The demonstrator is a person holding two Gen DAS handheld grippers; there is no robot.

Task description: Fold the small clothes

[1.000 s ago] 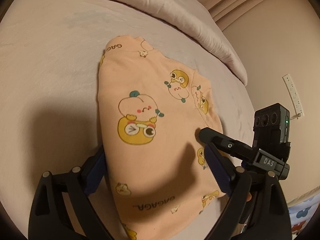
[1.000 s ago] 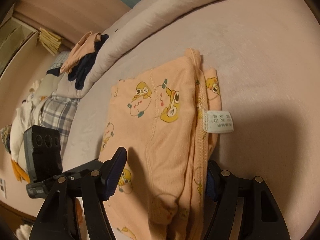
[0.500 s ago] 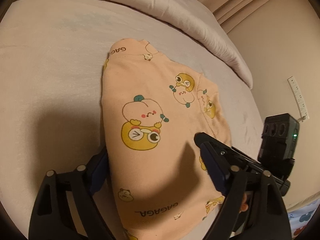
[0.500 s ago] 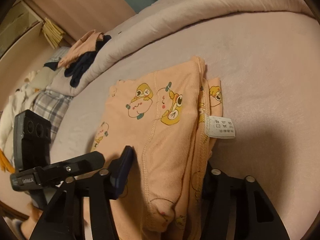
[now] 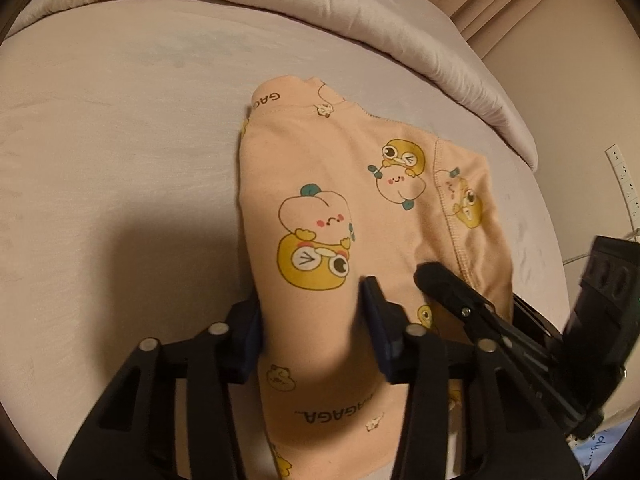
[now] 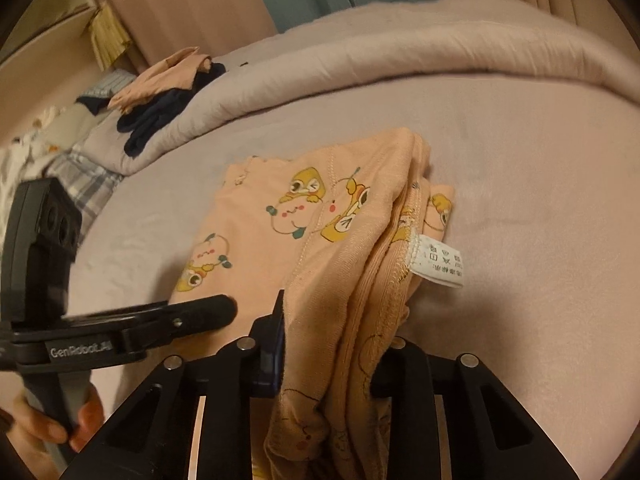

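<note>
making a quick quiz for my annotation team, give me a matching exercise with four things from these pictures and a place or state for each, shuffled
Things:
1. peach cartoon-print garment
2. white care label
3. dark navy clothing
4. white power strip

Places or states:
A. on the wall, at the right edge of the left wrist view
B. folded on the bed sheet, its near end between both grippers' closing jaws
C. heaped on the rolled-back duvet, under a peach piece
D. sticks out of the garment's side seam

Pairs: 1-B, 2-D, 3-C, 4-A
</note>
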